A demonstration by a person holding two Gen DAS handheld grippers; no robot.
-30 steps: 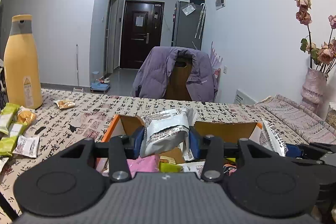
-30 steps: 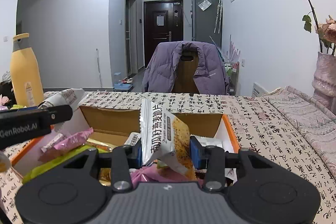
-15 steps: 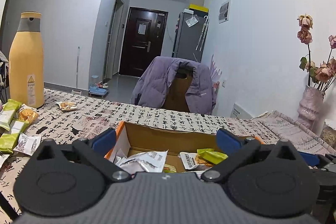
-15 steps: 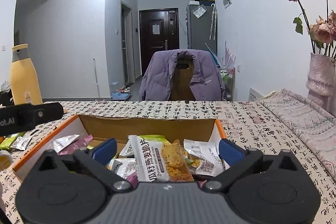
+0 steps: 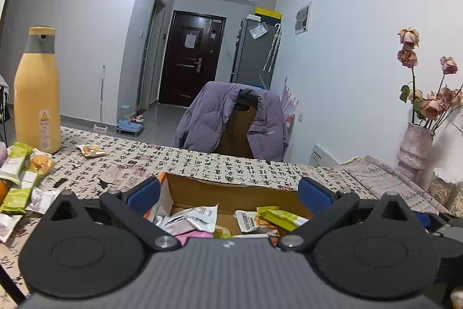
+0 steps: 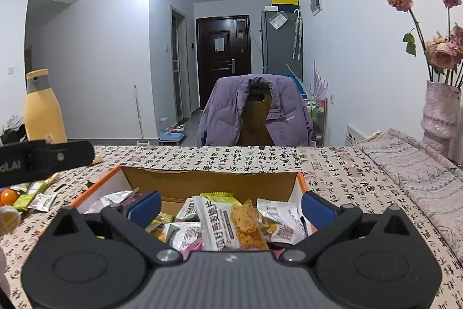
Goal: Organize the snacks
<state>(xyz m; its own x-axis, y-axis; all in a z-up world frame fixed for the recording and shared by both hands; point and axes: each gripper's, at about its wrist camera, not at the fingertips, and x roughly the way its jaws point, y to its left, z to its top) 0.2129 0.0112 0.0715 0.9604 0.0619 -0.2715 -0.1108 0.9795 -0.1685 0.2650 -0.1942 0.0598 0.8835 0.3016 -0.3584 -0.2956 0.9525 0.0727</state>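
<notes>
Left gripper (image 5: pixel 228 194) and right gripper (image 6: pixel 231 206) level over cardboard box (image 6: pixel 208 181), jaws just spread wide, empty

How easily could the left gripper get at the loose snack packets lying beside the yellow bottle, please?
Probably yes: the left gripper is open and empty over the box, and the snack packets by the yellow bottle lie uncovered on the tablecloth.

1. A lived-in flat: a dark front door (image 6: pixel 223 57) closes off a narrow hallway, with a grey fridge (image 6: pixel 282 42) standing beside it.
2. A purple padded jacket (image 6: pixel 254 112) hangs over a wooden chair at the surface (image 6: pixel 332 170), which is covered in a calligraphy-print cloth.
3. Dried roses (image 6: pixel 439 48) stand in a pink vase (image 6: pixel 439 112); pet bowls (image 6: pixel 170 132) sit on the hallway floor.
</notes>
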